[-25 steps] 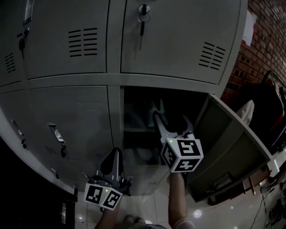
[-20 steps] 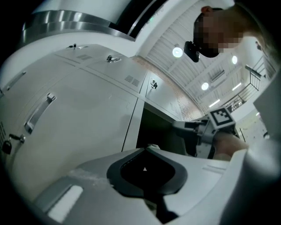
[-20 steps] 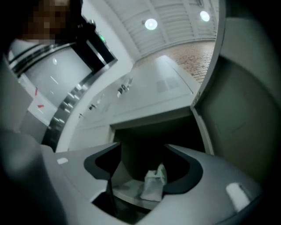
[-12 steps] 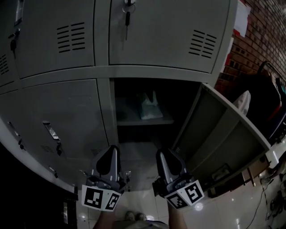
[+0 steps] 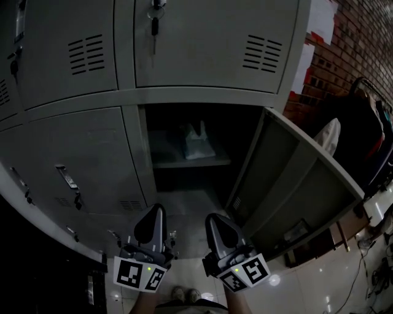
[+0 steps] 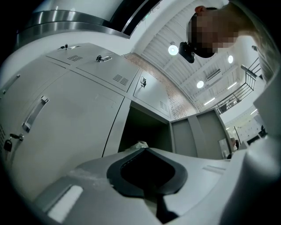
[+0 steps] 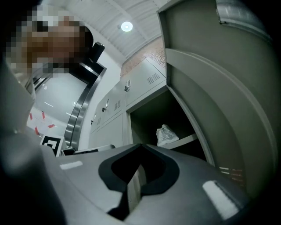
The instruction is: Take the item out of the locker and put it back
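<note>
A crumpled white plastic bag (image 5: 196, 142) lies on the shelf inside the open locker (image 5: 184, 164). It also shows in the right gripper view as the bag (image 7: 167, 135), and only its tip (image 6: 139, 144) peeks over the jaws in the left gripper view. Both grippers hang low in front of the locker, well short of the bag. My left gripper (image 5: 154, 210) is shut and holds nothing. My right gripper (image 5: 215, 218) is beside it, its jaws closed together and empty (image 7: 140, 146).
The locker's grey door (image 5: 295, 184) swings out to the right. Closed lockers surround the opening; a key (image 5: 153, 18) hangs in the one above. A brick wall (image 5: 362, 37) and dark hanging cloth (image 5: 362, 135) stand at the right. Glossy floor tiles lie below.
My right gripper has drawn back out of the locker and down beside the left one, and its jaws have closed empty. The bag stays on the shelf.
</note>
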### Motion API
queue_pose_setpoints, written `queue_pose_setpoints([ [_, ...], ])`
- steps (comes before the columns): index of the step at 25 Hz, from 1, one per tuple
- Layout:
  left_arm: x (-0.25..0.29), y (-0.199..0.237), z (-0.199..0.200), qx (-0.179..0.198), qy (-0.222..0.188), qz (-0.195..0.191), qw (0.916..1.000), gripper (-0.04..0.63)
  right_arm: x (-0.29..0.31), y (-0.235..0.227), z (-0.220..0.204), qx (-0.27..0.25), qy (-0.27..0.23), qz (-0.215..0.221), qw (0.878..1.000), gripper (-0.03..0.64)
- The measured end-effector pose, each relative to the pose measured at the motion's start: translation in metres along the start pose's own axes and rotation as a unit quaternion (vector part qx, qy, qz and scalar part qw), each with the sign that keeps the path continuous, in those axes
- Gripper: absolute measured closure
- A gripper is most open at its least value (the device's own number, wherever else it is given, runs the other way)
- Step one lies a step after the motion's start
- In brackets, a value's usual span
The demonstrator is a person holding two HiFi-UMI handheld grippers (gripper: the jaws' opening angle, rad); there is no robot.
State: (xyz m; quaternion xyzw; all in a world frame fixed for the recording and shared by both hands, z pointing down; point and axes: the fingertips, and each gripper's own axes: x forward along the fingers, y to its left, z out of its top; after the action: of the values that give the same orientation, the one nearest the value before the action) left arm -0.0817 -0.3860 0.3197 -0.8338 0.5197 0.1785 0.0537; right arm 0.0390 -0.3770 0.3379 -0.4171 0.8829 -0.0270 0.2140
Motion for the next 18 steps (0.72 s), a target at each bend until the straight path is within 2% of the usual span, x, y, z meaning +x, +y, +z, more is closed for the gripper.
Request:
queue_pose_setpoints([
  [5, -0.034, -0.004, -0.005, 0.009, -0.005, 0.032, 0.9994, 0.591, -0.028, 0.014, -0.008, 0.019, 0.004, 0.030, 0.999, 0.615],
  [10, -0.098, -0.015, -0.022, -0.011, 0.006, 0.057, 0.9983, 0.591, -0.076, 0.046, -0.025, 0.037, 0.013, 0.035, 0.999, 0.615],
  [14, -0.153, -0.038, -0.018, -0.007, 0.009, 0.038, 0.9992, 0.591, -0.117, 0.092, -0.031, 0.039, 0.002, 0.040, 0.998, 0.615],
  [18, -0.237, -0.080, 0.004, -0.018, -0.005, 0.030, 0.9994, 0.591, -0.177, 0.156, -0.033, 0.041, 0.003, 0.049, 0.998, 0.615],
])
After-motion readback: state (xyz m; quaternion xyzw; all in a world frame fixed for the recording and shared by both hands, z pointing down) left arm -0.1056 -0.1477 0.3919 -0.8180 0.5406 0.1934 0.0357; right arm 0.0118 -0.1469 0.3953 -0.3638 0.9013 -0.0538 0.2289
